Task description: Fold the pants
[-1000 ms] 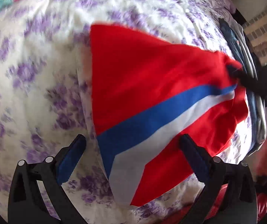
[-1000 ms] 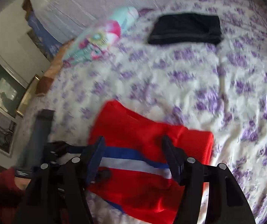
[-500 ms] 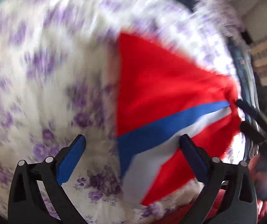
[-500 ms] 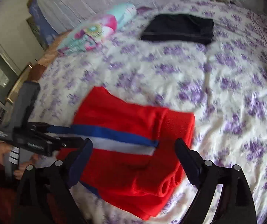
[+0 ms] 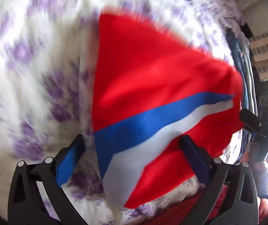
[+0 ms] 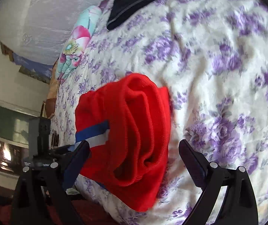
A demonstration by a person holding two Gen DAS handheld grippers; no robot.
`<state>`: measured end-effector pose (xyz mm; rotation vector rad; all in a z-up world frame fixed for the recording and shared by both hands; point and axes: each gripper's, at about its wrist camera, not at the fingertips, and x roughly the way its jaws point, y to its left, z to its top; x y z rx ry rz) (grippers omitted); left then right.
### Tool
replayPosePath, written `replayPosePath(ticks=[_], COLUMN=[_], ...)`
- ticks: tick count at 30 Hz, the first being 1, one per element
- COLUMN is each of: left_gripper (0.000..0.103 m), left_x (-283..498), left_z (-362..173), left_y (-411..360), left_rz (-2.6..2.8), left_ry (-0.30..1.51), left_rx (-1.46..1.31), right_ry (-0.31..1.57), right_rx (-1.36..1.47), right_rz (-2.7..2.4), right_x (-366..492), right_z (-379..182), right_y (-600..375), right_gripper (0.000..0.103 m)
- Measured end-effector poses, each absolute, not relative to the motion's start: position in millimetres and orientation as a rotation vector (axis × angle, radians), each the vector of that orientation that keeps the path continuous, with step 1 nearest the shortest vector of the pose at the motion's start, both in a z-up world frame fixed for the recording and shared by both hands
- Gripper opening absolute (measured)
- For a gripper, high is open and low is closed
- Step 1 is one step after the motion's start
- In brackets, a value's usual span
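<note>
Red pants [image 5: 152, 71] with a blue and white stripe lie folded on the floral bedspread [image 5: 30, 65] near its front edge. In the right wrist view the pants [image 6: 134, 140] show as a bunched stack of red folds. My left gripper [image 5: 132, 161] is open, its fingers on either side of the striped corner, holding nothing. My right gripper [image 6: 134, 161] is open just before the bunched end of the pants, empty. The right gripper's body [image 5: 261, 129] shows at the pants' right end in the left wrist view.
A folded black garment [image 6: 137, 1] lies at the far side of the bed. A colourful floral pillow [image 6: 77, 43] lies by the headboard. Folded dark blue clothes [image 5: 242, 63] lie along the bed's right edge. A wall and framed pictures [image 6: 12, 136] stand left of the bed.
Both grippers have let go of the pants and opened. The right gripper has swung round to face the bunched end. The left view has shifted closer over the stripe.
</note>
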<state>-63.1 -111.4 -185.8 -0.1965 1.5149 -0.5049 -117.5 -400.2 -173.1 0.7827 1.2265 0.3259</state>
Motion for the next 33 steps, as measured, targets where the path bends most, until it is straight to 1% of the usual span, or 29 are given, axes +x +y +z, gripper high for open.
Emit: replayPosePath(ticks=[2,4,6,9,12,14,15,17,20,23,25,26,27,28,29,30,31,32,33], left_gripper=[0.099,0.099,0.099,0.098,0.098,0.099,0.099,0.099,0.099,0.098,0.098,0.099,0.099,0.098,0.086,0.078,0.073,0.063,0.053], left_x=[-62,-65,-66,-69,-68,-64,-62,-62,-66,-70,-70,-67,-66,-67,-66,-67,-67,-67,-67], left_z=[-182,-181,-178,-158,-147,-162,-175,-181,-178,-171,-174,-179,-180,-178,-174,-167,-160,-154,-148], left_y=[-113,-111,-115,-114,-112,-116,-117,-110,-110,-111,-116,-123,-123,-122,-125,-127,-127,-128,-128], left_rz=[-0.5,-0.493,-0.473,-0.418,-0.391,-0.406,-0.432,-0.44,-0.436,-0.456,-0.484,-0.492,-0.493,-0.494,-0.5,-0.5,-0.494,-0.494,-0.496], left_ry=[1.511,1.51,1.5,1.403,1.328,1.384,1.43,1.43,1.427,1.401,1.415,1.43,1.425,1.415,1.393,1.365,1.337,1.315,1.296], left_rx=[-0.185,-0.186,-0.182,-0.117,-0.077,-0.083,-0.124,-0.21,-0.197,-0.18,-0.172,-0.165,-0.169,-0.174,-0.17,-0.153,-0.132,-0.119,-0.113], right_ry=[1.198,1.214,1.167,1.128,1.176,1.247,1.241,1.245,1.209,1.212,1.219,1.214,1.213,1.211,1.2,1.189,1.178,1.16,1.144], right_rx=[0.803,0.744,0.688,0.627,0.661,0.713,0.711,0.653,0.647,0.669,0.672,0.666,0.651,0.624,0.578,0.534,0.499,0.485,0.485], right_rz=[0.343,0.33,0.307,0.3,0.293,0.307,0.314,0.31,0.319,0.328,0.327,0.325,0.32,0.321,0.323,0.323,0.326,0.344,0.354], right_x=[-119,-116,-117,-113,-103,-98,-98,-96,-98,-99,-99,-100,-102,-103,-106,-107,-109,-110,-111], right_z=[-175,-168,-153,-137,-149,-172,-176,-172,-163,-163,-168,-167,-166,-161,-153,-146,-139,-132,-125], right_y=[-401,-397,-395,-394,-395,-394,-392,-386,-387,-393,-395,-396,-396,-394,-391,-388,-385,-385,-385], right_gripper=[0.1,0.1,0.099,0.099,0.099,0.099,0.1,0.1,0.099,0.093,0.088,0.084,0.071,0.066,0.06,0.054,0.05,0.041,0.037])
